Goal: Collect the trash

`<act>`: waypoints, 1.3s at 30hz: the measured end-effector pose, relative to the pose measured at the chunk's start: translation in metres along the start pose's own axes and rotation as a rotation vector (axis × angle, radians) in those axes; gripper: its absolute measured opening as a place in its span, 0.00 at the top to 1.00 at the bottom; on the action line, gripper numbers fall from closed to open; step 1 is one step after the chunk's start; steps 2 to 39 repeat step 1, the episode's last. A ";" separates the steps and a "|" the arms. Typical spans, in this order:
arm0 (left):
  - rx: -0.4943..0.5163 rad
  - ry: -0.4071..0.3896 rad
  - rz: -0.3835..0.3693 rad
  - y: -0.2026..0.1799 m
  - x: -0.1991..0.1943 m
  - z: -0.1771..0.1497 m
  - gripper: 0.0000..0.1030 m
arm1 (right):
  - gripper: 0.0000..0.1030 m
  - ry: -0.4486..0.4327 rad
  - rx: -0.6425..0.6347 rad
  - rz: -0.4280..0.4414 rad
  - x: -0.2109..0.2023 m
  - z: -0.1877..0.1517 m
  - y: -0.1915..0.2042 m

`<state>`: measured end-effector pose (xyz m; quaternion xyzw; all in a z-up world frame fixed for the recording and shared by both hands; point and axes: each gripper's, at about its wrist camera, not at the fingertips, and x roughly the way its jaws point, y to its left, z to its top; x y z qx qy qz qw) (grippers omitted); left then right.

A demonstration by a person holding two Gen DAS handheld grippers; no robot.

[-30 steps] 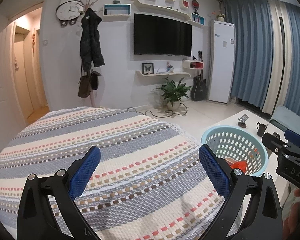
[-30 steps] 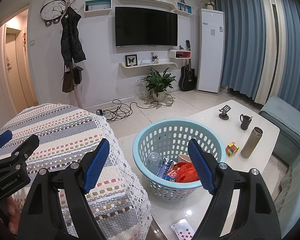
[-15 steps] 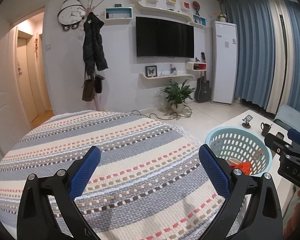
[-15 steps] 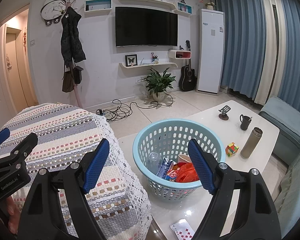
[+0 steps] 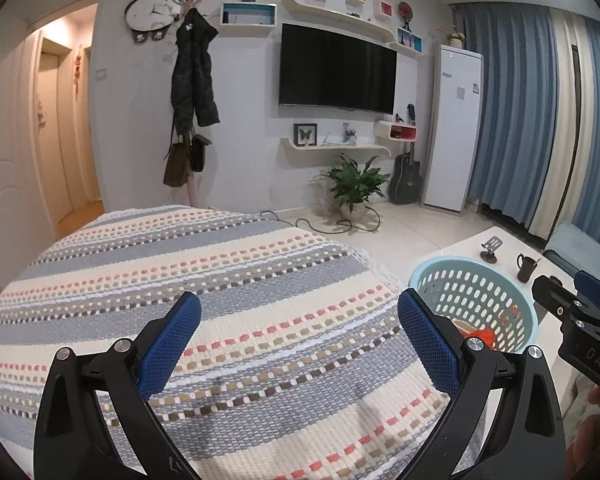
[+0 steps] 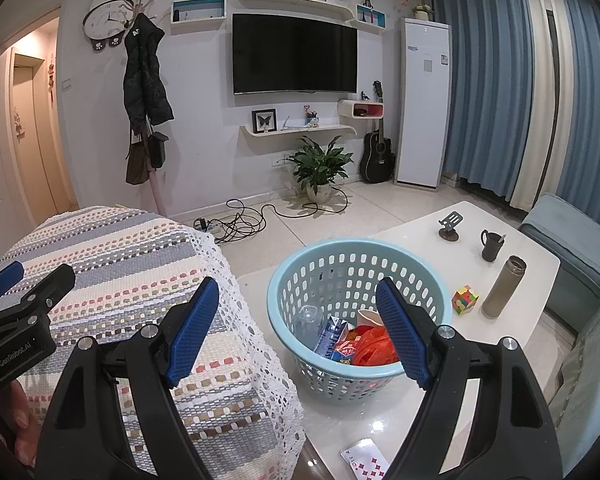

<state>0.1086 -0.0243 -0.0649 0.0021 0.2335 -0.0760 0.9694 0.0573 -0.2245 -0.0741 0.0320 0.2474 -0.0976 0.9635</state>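
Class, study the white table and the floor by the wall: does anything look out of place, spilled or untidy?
A playing card lies alone at the white table's near edge, apart from the basket that holds the trash. Black cables sprawl in a loose tangle on the floor by the potted plant. Nothing looks spilled.

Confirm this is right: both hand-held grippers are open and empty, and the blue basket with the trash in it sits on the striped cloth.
One thing is wrong: the blue basket sits on the white table, beside the striped cloth, not on it. The right wrist view shows this. Both the left hand-held gripper and the right hand-held gripper are open and empty.
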 end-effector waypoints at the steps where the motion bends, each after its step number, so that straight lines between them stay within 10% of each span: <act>1: 0.000 0.000 -0.001 -0.001 0.000 0.000 0.07 | 0.26 -0.001 -0.001 -0.001 0.000 0.000 0.000; 39: 0.000 0.000 -0.001 -0.001 0.000 0.000 0.07 | 0.26 -0.001 -0.001 -0.001 0.000 0.000 0.000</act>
